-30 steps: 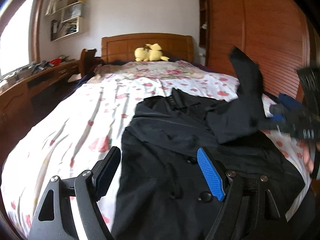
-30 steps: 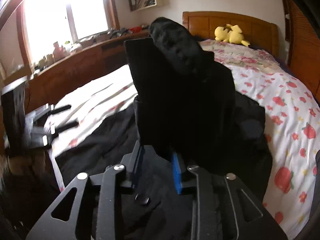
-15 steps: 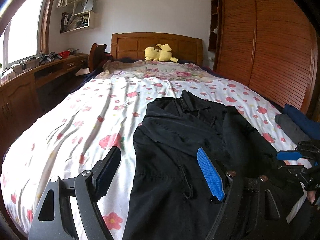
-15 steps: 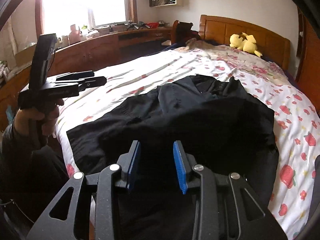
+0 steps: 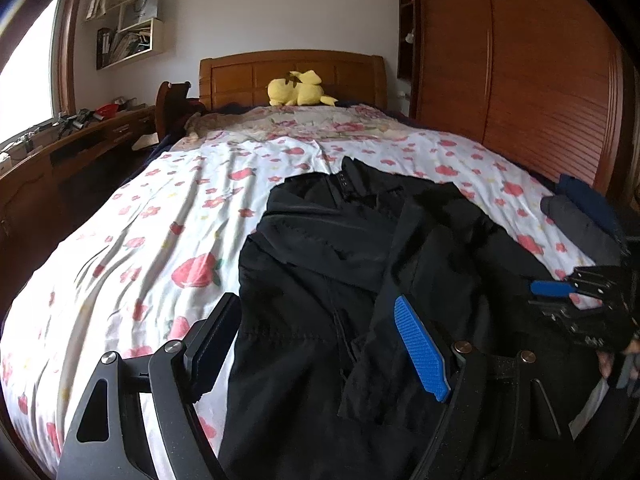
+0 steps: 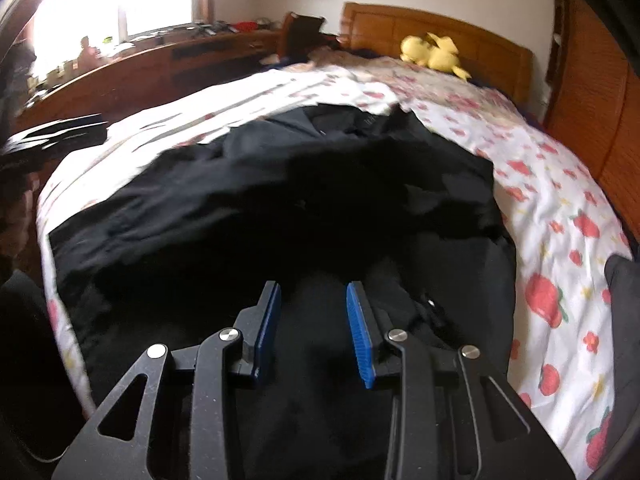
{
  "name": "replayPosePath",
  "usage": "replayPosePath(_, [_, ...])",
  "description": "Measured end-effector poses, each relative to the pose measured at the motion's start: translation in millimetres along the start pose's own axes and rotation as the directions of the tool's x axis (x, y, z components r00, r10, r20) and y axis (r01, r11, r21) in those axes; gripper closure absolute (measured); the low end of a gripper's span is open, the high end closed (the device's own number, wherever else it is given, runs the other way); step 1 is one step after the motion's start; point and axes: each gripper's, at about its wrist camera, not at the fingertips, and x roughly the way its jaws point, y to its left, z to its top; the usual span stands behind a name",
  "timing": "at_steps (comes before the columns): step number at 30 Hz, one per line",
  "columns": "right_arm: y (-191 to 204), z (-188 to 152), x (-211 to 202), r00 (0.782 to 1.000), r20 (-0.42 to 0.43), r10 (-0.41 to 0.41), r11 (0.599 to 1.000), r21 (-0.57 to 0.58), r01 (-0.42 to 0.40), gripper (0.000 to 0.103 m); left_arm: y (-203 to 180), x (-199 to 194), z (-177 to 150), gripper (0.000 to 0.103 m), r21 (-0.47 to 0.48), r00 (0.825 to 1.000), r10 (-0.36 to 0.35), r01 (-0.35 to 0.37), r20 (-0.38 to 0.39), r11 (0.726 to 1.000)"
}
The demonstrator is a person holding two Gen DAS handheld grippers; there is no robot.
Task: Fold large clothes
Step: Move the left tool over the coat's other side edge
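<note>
Left hand-held gripper, jaws spread wide and holding nothing, hovers over the near hem of the black coat, one finger above the floral bedsheet beside the coat and the other above the cloth. Right hand-held gripper, jaws likewise parted and empty, sits low over the coat's near right part. Coat lies spread on the bed with its collar toward the wooden headboard, where a yellow plush toy rests; folded dark clothes lie to the coat's right at the bed edge.
</note>
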Motion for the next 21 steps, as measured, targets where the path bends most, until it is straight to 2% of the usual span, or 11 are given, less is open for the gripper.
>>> replayPosePath(5, [-23.2,-5.0,20.1,1.0,-0.018,-0.021,0.998,0.064,0.022,0.068,-3.9,3.1,-3.8,0.023,0.011,1.0,-0.007,0.007,-0.026,1.0])
replayPosePath(8, [-31.8,-9.7,30.2,0.999,-0.034,0.004,0.994,0.106,0.0,0.068,-7.4,4.1,-7.0,0.023,0.022,0.999,-0.013,0.014,-0.045,1.0])
replayPosePath(15, [-30.2,-18.0,35.7,1.0,-0.019,0.012,0.993,0.116,-0.009,0.068,-12.4,1.3,-16.7,0.023,0.029,0.994,-0.038,0.041,-0.101,0.999])
replayPosePath(21, [-28.1,-21.7,37.6,1.0,-0.005,0.012,0.993,0.118,-0.011,0.068,-14.7,-12.1,-12.9,0.023,0.025,0.993,-0.07,0.072,-0.094,0.997])
